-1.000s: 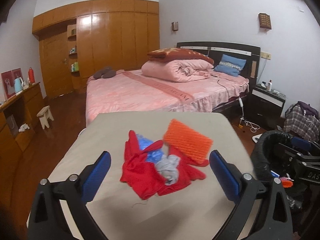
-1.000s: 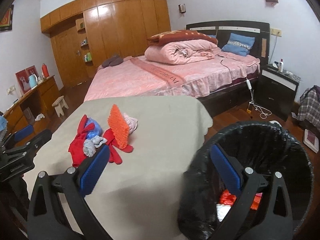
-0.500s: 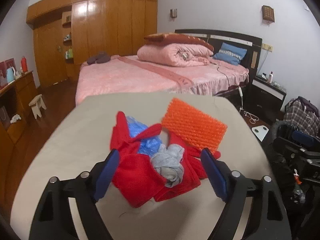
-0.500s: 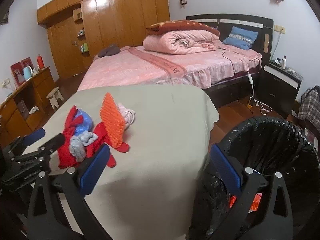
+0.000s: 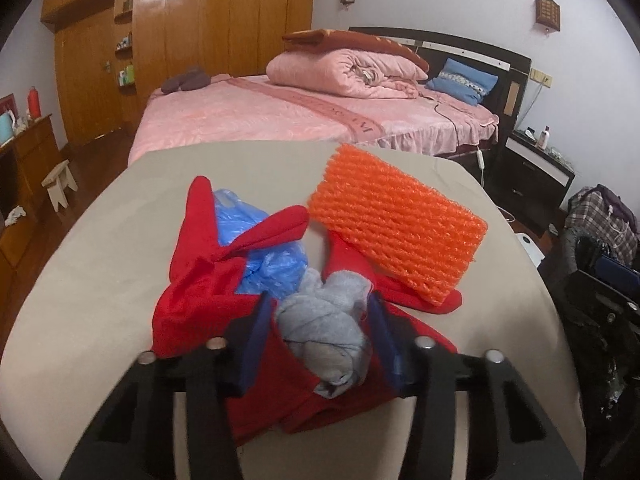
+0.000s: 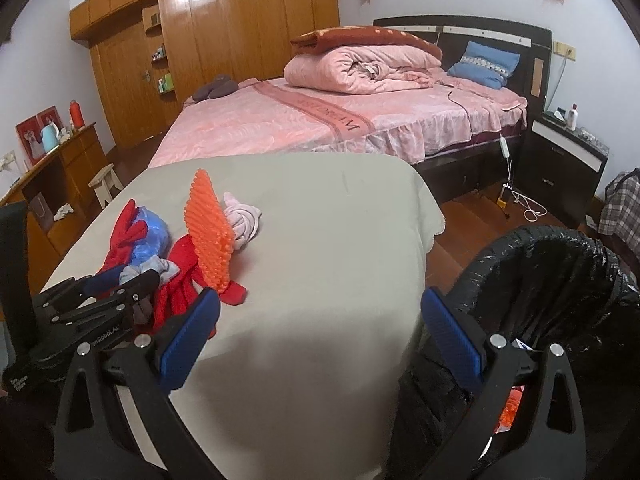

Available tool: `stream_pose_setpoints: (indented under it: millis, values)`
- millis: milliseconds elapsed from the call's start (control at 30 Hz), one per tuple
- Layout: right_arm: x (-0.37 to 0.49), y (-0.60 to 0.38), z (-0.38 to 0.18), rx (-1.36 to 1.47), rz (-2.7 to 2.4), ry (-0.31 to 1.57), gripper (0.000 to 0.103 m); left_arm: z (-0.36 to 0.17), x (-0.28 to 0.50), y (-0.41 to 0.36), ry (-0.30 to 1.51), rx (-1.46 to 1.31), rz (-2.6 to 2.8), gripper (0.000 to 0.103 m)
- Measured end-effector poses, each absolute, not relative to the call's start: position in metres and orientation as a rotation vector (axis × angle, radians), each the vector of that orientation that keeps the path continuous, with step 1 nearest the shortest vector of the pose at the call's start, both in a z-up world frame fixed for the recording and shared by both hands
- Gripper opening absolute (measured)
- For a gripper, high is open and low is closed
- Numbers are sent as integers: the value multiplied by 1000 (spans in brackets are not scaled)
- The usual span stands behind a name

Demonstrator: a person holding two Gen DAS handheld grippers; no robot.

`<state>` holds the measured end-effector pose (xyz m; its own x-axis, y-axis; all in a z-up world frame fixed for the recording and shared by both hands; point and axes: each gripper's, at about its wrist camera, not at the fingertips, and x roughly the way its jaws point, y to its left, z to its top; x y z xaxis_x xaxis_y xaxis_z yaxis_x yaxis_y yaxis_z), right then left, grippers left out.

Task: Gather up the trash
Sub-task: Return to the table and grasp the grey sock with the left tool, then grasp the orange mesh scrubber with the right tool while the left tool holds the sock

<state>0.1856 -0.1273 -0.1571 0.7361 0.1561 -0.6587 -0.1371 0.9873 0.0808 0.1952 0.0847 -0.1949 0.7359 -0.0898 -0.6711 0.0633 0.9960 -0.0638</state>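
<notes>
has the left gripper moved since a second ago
Yes. The left gripper has come down and forward over the beige table, and its fingers are closing around the crumpled grey cloth on the red fabric.

Bed runner [image 6: 340, 116], pink band across bed: woven lettering, seen inverted, approx "MYDREAM". Left gripper [image 6: 116, 284] body: white print, partly legible, "…mRoboLa…".

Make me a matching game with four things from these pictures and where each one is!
Things:
1. grey rag
2. orange foam net
3. blue plastic bag
4. black bin bag

Places:
A. beside the table, on the floor side
B. between the closing left gripper's jaws
C. tucked among the red cloth
D. leaning over a pink bundle

Pairs: 1-B, 2-D, 3-C, 4-A
</notes>
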Motion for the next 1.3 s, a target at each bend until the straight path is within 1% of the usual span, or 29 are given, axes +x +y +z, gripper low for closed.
stream_pose_setpoints:
  millis: [100,200,567,867,900,1000,1033,1067,1133,1167,1200,1267,1300]
  values:
    - [187,-127,-158,31,164,727,98,-193,193,87,728,-46,-75,40]
    - [189,-128,-157,34,165,721,98,-186,187,90,699,-67,-68,39]
    - [203,-115,-148,35,206,694,98,-143,171,107,598,-103,-38,39]
    - [231,-81,-161,-8,275,734,97,-128,168,118,568,-124,-28,39]
    - [234,-78,-164,-8,281,742,94,-129,168,119,570,-127,-23,39]
    - [242,-69,-171,-17,307,776,79,-130,169,124,575,-141,-10,39]
    - [243,-68,-173,-19,313,783,76,-130,170,125,574,-141,-7,39]
    - [245,-65,-174,-19,324,792,70,-130,170,126,573,-142,-5,39]
    - [245,-61,-175,-18,355,807,47,-128,169,126,569,-141,-7,39]
    - [245,-61,-175,-15,371,811,41,-128,169,126,568,-139,-9,39]
    - [244,-61,-174,-11,394,816,25,-128,169,126,568,-137,-10,39]
    - [241,-60,-171,-10,425,819,13,-126,168,123,565,-134,-17,39]
    - [237,-61,-167,-4,434,809,12,-126,167,123,564,-133,-19,39]
